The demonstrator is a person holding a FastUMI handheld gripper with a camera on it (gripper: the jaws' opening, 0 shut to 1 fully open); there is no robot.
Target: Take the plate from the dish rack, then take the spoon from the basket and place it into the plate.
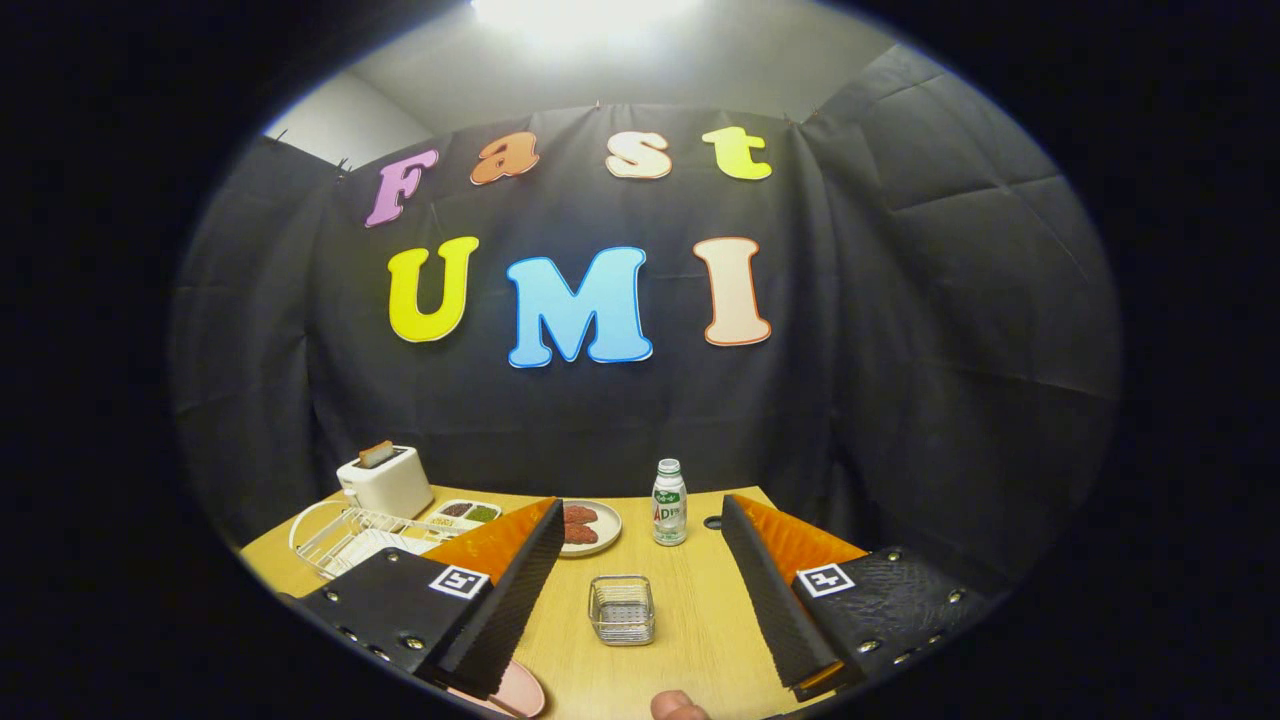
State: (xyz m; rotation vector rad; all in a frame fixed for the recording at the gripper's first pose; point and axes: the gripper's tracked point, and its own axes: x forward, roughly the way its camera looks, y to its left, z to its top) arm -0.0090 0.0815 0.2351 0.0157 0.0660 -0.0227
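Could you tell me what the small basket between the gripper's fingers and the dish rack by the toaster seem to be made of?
The basket looks like shiny metal mesh, see-through and glinting. The dish rack seems to be white-coated wire, judging by its thin pale bars. The gripper is open, holding nothing.

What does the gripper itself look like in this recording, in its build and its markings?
The gripper has two long wedge-shaped fingers with ribbed inner faces. Each finger is mounted on a dark textured block studded with small metal screws. Each block carries a square white tag with a black pattern. The fingers stand wide apart, open.
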